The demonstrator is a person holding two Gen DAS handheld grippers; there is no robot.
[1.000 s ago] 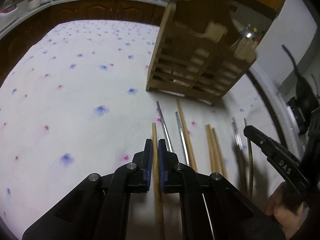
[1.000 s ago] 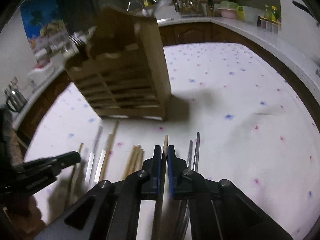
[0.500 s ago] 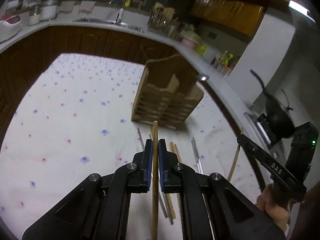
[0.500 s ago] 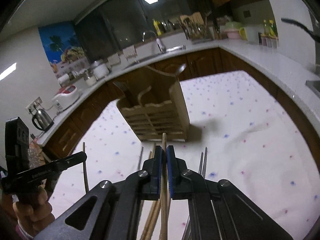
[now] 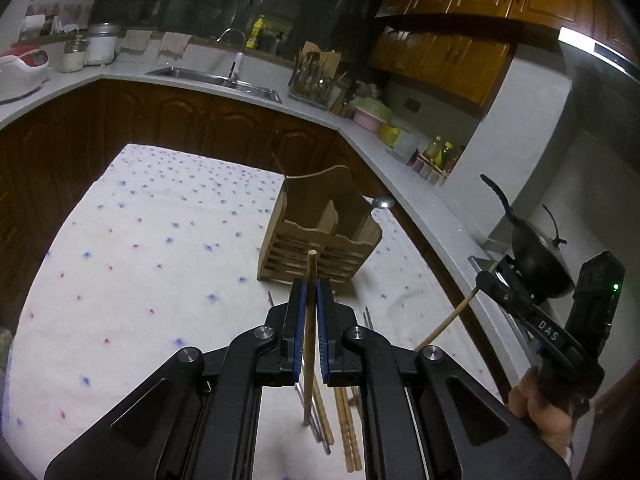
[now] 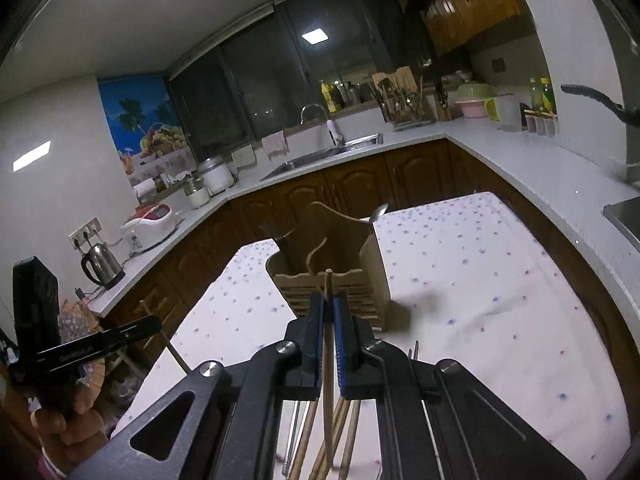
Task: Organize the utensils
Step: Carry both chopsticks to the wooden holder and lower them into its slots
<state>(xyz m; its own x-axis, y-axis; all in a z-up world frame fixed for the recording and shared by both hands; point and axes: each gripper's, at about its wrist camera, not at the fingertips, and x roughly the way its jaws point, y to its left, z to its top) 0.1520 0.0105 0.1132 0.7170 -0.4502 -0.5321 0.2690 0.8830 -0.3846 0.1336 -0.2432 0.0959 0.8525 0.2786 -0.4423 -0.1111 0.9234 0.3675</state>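
Note:
My left gripper (image 5: 311, 286) is shut on a wooden chopstick (image 5: 308, 360) and holds it clear above the table, tip pointing ahead. My right gripper (image 6: 328, 300) is likewise shut on a second wooden chopstick (image 6: 328, 364). Ahead of both stands the slatted wooden utensil holder (image 5: 320, 236) (image 6: 340, 292) on the flowered cloth (image 5: 140, 260), with a spoon (image 5: 380, 202) sticking out of it. Several loose wooden and metal chopsticks (image 5: 344, 420) (image 6: 308, 440) lie on the cloth below the grippers. Each view shows the other gripper (image 5: 484, 280) (image 6: 156, 322) from the side with its stick.
A white counter (image 6: 520, 168) wraps around the table on dark wooden cabinets, with a sink (image 5: 212, 78), a rice cooker (image 6: 150, 224) and a kettle (image 6: 100, 266). A black wok (image 5: 536, 256) sits at the right. A hand (image 6: 64, 420) holds the left tool.
Both grippers have risen off the table, each lifting a wooden chopstick, and tilted up. The holder now looks smaller and farther, and more of the kitchen shows.

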